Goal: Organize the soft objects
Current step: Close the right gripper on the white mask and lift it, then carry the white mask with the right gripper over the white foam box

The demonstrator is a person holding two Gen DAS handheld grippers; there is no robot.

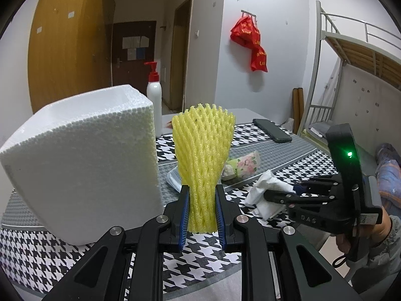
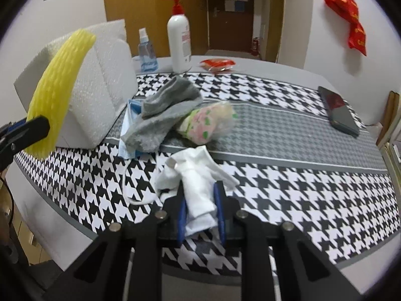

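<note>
Right now both pickups look finished, and the carry to the box is the step in hand. On the table [image 2: 288,183], under its houndstooth cloth, the white foam box [image 1: 82,165] is the largest thing and stands with its open top up, at the left side. Beside it lie the soft things not yet gathered: a grey sock [image 2: 160,110] draped over a blue face mask [image 2: 126,135], and just beside them a floral packet [image 2: 208,123].

The left gripper [image 1: 202,210] is clamped on the yellow foam net [image 1: 204,150], which stands upright between its pads, close beside the box wall. The right gripper [image 2: 200,208] is pinched on a crumpled white tissue [image 2: 195,183], the pads pressing its lower end.

Next, I judge, each gripper needs to rise above the box rim, come over the opening and let go. Both items are light and springy, so a release low inside the box would suit best.
</note>
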